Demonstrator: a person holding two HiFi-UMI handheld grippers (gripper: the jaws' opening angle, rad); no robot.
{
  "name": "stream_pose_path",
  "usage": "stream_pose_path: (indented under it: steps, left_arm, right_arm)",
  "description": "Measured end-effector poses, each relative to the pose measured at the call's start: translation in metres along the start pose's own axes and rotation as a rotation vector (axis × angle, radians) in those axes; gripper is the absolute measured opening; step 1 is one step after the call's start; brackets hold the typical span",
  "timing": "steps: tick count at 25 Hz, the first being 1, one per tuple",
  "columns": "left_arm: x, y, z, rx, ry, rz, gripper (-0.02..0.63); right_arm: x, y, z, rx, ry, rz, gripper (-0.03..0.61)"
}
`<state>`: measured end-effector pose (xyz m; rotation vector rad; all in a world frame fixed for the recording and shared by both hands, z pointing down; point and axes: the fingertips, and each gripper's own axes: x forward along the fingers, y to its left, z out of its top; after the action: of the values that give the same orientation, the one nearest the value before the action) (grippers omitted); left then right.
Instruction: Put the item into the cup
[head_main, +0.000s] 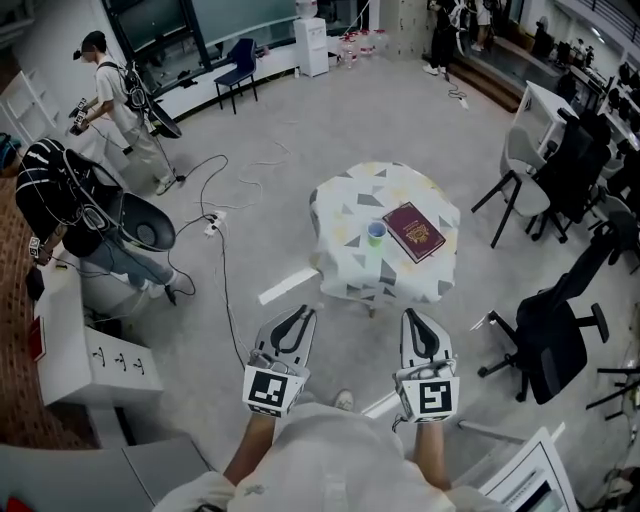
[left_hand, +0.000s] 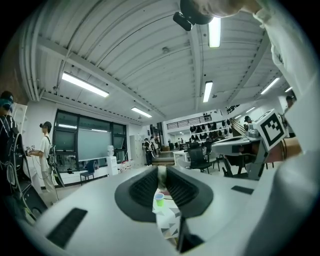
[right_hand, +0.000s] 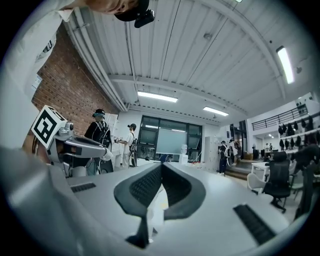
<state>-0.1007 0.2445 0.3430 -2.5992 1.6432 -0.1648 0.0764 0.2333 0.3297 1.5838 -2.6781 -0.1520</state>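
A green cup (head_main: 376, 233) with a blue rim stands upright on a small table (head_main: 350, 200) covered in a triangle-patterned cloth. Just right of it lies a dark red booklet (head_main: 414, 231), flat. Both grippers hover well short of the table and point at it. My left gripper (head_main: 303, 312) shows a narrow slit between its jaws with nothing in it; through its own view (left_hand: 161, 172) I see the cup (left_hand: 159, 199) far ahead. My right gripper (head_main: 413, 315) has its tips together, empty, as its own view (right_hand: 160, 167) confirms.
Black office chairs (head_main: 545, 340) stand right of the table, and a pale chair (head_main: 525, 170) farther back. Cables (head_main: 215, 225) trail over the floor on the left, near a white cabinet (head_main: 90, 350) and two people (head_main: 110, 95). A white tape strip (head_main: 288, 286) marks the floor before the table.
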Motion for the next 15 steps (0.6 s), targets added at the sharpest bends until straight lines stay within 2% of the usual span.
stream_pose_path:
  steps: [12,15]
  left_arm:
    - [0.041,-0.010,0.002,0.020,0.005,-0.027,0.058]
    - [0.051,-0.010,0.002,0.021,-0.001,-0.038,0.058]
  right_arm:
    - [0.011,-0.042,-0.012,0.000,0.032,-0.074,0.008]
    - [0.015,-0.045,-0.012,-0.011,0.024,-0.064,0.008]
